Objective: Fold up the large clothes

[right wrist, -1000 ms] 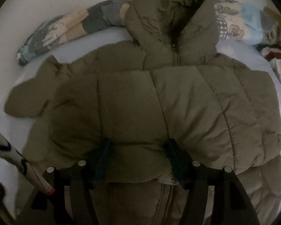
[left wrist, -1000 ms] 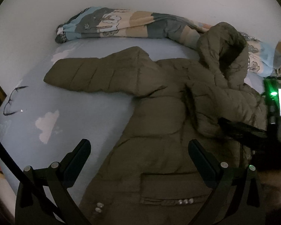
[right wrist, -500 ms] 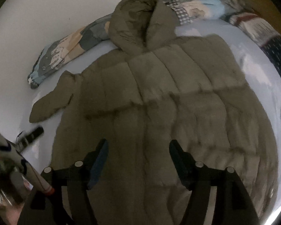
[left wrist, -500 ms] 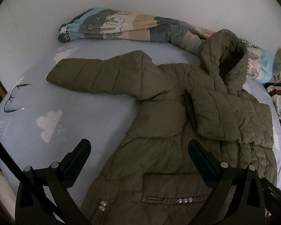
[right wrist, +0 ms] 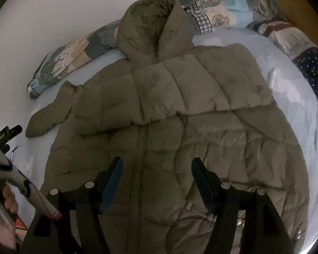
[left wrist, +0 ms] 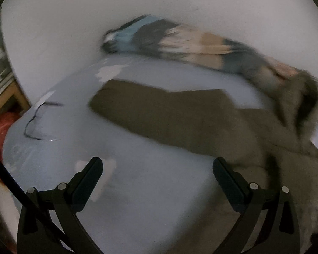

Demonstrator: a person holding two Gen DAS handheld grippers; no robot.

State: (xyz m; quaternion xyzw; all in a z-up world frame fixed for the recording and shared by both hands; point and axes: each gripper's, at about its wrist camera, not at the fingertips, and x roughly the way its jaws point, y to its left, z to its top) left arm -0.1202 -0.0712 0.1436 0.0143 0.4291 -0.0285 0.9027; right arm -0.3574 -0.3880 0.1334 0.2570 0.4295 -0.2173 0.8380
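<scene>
The olive puffer jacket (right wrist: 176, 131) lies flat on the bed (left wrist: 159, 190), its unfolded sleeve (left wrist: 165, 112) stretching leftward, nearest the left tool (left wrist: 158, 182), whose fingers, like the right tool's (right wrist: 156, 180), are apart and empty.

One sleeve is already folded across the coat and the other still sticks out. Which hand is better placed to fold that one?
Probably the left. The left tool, open and empty, faces the outstretched sleeve on the bed sheet. The right tool, also open, hovers over the jacket body near its zipper, farther from that sleeve.
</scene>
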